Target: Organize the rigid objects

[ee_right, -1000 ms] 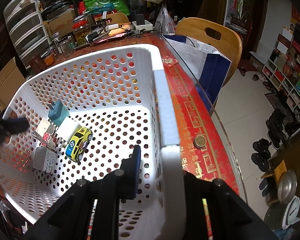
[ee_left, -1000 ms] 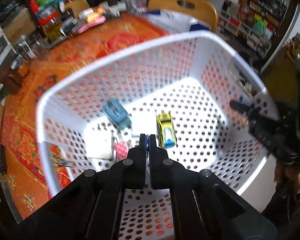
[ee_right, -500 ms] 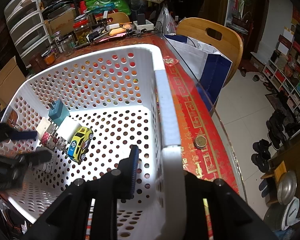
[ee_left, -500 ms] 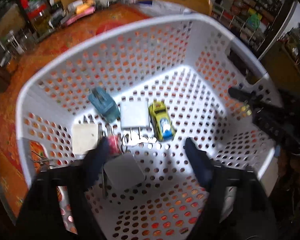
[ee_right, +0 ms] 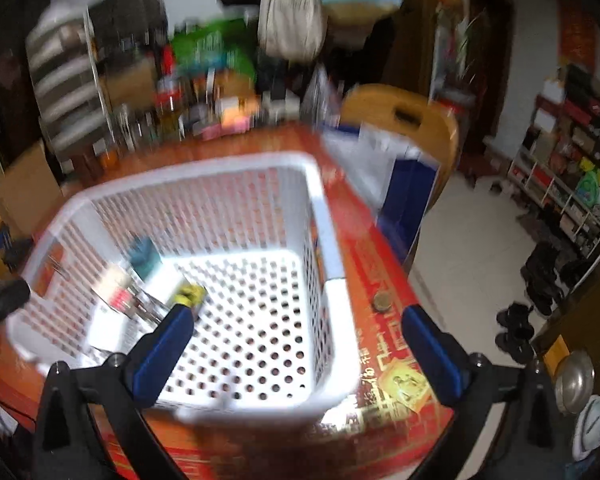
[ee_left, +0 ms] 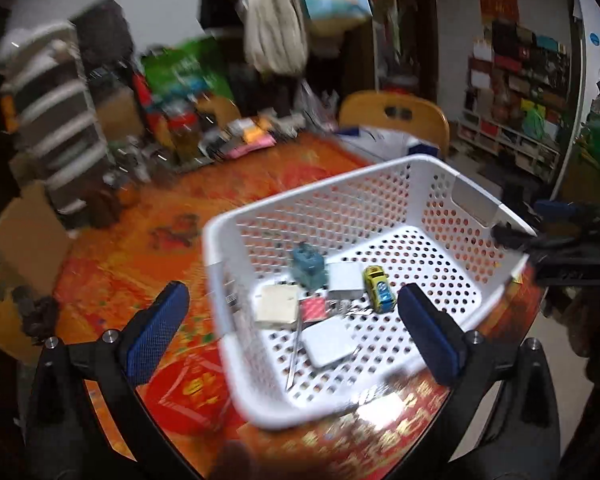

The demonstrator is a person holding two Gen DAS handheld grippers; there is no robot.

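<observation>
A white perforated basket (ee_left: 236,224) stands on the orange table. It holds a yellow toy car (ee_left: 378,294), a teal plug (ee_left: 308,266), a white adapter (ee_left: 344,276), a cream square (ee_left: 278,308), a flat white box (ee_left: 328,342) and metal tweezers (ee_left: 294,356). My left gripper (ee_left: 291,300) hovers above the basket's near left corner, jaws opening wide, gripping nothing. My right gripper (ee_right: 296,320) hangs over the basket's (ee_right: 328,240) near right side, jaws opening, its pads clear of the wall. The car (ee_right: 190,294) shows by its left finger.
A coin (ee_right: 382,302) lies on the table right of the basket. A wooden chair (ee_left: 394,114) and a blue-and-white bag (ee_right: 400,176) stand beyond. Jars and packets crowd the table's far edge (ee_left: 220,136). A cardboard box (ee_left: 24,236) sits left; shoes lie on the floor (ee_right: 516,328).
Both grippers went from shut to wide open and pulled back and up. The right one let go of the basket's wall. A flat white box now shows on the basket floor.
</observation>
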